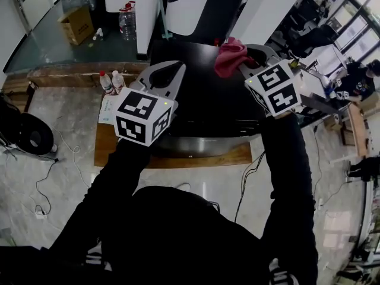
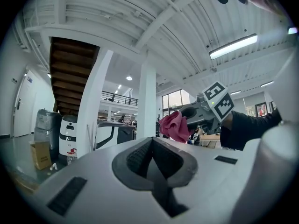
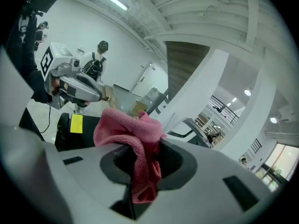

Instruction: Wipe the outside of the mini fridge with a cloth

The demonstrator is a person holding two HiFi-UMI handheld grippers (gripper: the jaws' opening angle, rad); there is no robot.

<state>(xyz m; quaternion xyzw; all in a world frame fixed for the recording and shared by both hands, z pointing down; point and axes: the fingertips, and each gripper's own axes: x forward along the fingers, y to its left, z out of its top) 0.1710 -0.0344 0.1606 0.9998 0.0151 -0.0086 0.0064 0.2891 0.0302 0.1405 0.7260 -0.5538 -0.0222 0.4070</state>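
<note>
The black mini fridge (image 1: 208, 103) stands on a low wooden platform (image 1: 178, 158) straight ahead of me; the right gripper view shows its dark body with a yellow sticker (image 3: 76, 124). My right gripper (image 1: 244, 61) hovers over the fridge's far right top corner, shut on a crumpled pink cloth (image 1: 228, 55) that bunches out of its jaws (image 3: 135, 143). My left gripper (image 1: 168, 70) is held over the fridge's left edge, shut with nothing in it (image 2: 152, 148). The left gripper view also shows the cloth (image 2: 174, 126) off to its right.
Two small bottles (image 1: 111, 82) stand on the platform left of the fridge. A cardboard box (image 1: 77, 24) and a water jug (image 1: 127, 21) sit farther back. Cables (image 1: 53, 177) trail across the floor at left beside a round black object (image 1: 32, 136). A white pillar (image 1: 148, 16) rises behind.
</note>
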